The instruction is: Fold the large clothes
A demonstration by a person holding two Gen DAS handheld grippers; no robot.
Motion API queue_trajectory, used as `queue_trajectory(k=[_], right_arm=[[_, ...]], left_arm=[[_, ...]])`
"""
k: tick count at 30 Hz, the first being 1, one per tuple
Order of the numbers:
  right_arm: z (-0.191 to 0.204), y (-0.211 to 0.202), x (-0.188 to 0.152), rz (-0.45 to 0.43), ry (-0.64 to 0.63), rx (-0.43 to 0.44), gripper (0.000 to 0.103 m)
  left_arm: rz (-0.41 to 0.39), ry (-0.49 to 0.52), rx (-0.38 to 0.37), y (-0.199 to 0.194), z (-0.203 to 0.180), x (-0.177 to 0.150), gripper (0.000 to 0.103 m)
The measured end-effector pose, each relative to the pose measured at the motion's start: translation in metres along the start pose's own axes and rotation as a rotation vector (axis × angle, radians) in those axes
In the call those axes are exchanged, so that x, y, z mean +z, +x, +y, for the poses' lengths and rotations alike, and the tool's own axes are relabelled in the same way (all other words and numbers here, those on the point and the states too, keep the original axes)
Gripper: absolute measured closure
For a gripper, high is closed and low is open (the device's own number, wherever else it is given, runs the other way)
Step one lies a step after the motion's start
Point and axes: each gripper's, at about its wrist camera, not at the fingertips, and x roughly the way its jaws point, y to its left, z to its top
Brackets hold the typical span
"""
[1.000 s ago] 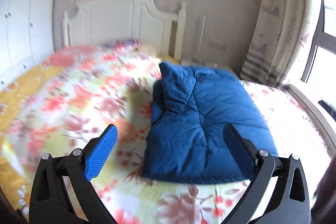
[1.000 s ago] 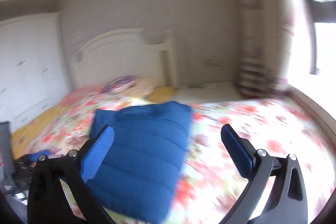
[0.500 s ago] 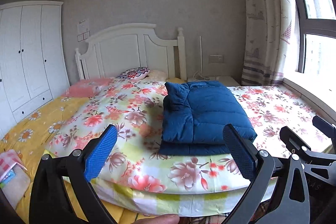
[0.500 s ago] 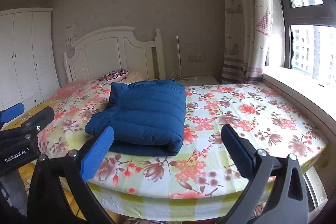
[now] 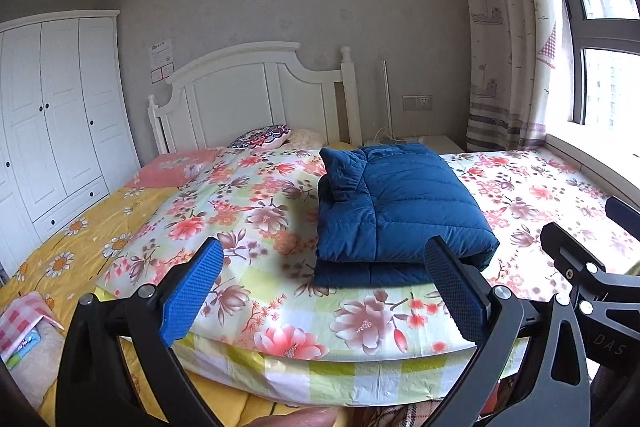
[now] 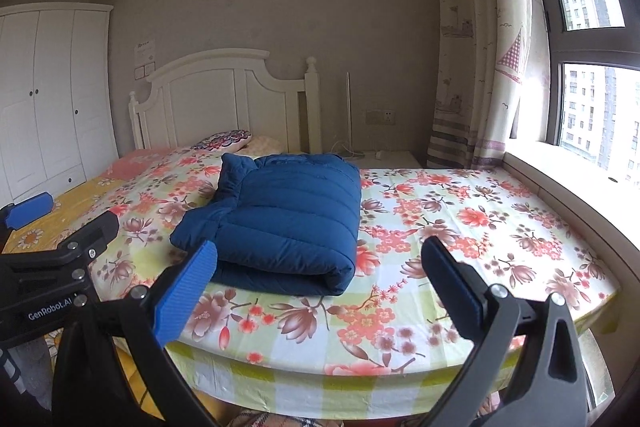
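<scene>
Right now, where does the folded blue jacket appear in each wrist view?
Left wrist: blue jacket right of centre, on the floral bedspread.
Right wrist: blue jacket left of centre, same bedspread.
Shared landmark: white headboard behind it.

From my remote seat I saw a bed with a floral quilt [image 5: 260, 211] over a yellow daisy sheet [image 5: 76, 247], backed by a white headboard [image 5: 256, 95]. A patterned pillow [image 5: 264, 137] and a pink pillowcase [image 5: 172, 165] lay near the headboard. A white wardrobe [image 5: 56, 115] stood at the left wall. A printed curtain [image 6: 476, 47] hung beside the window [image 6: 592, 67], and a wall socket [image 5: 417, 103] sat above a white nightstand [image 5: 436, 143]
</scene>
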Motion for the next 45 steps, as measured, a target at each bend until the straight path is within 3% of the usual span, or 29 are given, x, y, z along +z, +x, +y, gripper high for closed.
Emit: queue_trajectory(k=[45], right_arm=[[0.0005, -0.0050, 0.0039, -0.016, -0.019, 0.014, 0.002]], left_arm=[[-0.004, 0.005, -0.002, -0.0045, 0.0026, 0.0005, 0.004]])
